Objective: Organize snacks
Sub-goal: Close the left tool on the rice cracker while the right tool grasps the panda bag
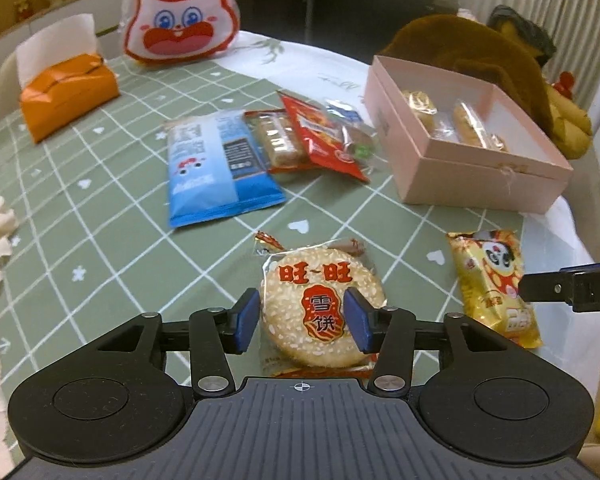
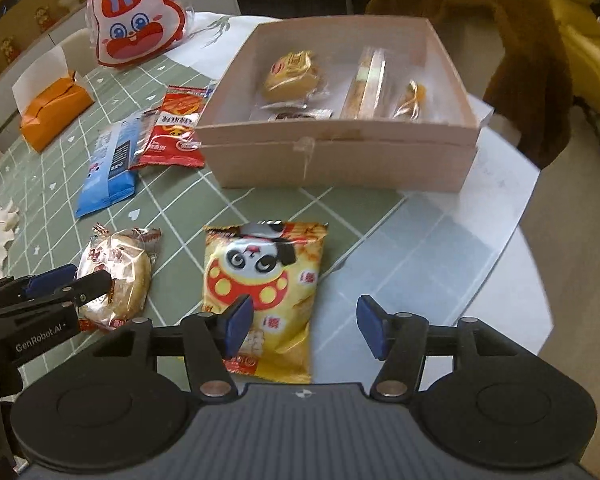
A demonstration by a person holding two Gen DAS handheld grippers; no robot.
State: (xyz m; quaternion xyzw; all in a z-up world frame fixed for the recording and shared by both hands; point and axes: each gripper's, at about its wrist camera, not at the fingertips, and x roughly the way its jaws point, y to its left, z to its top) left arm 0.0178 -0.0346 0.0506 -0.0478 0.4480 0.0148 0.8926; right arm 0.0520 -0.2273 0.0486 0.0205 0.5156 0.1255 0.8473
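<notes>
Straddling the round rice cracker packet, the left hand-held gripper had its blue pads parted to either side of the disc and not clearly pressing it; the packet lay flat on the green checked surface. That snack looked light, with a slick crinkly wrapper around a stiff, brittle cracker, so a gentle pinch across the edges of the disc, or on the crimped seam, seemed safer than a hard squeeze. The right hand-held gripper stood wide, poised over the lower end of the yellow panda bag, which also lay flat on the surface. This bag appeared puffy, soft and light, likely to slide or buckle, so taking it across its narrower width seemed wise. Farther out sat the open pink box, already holding several wrapped snacks, and to its left a blue packet and a red packet waited.
</notes>
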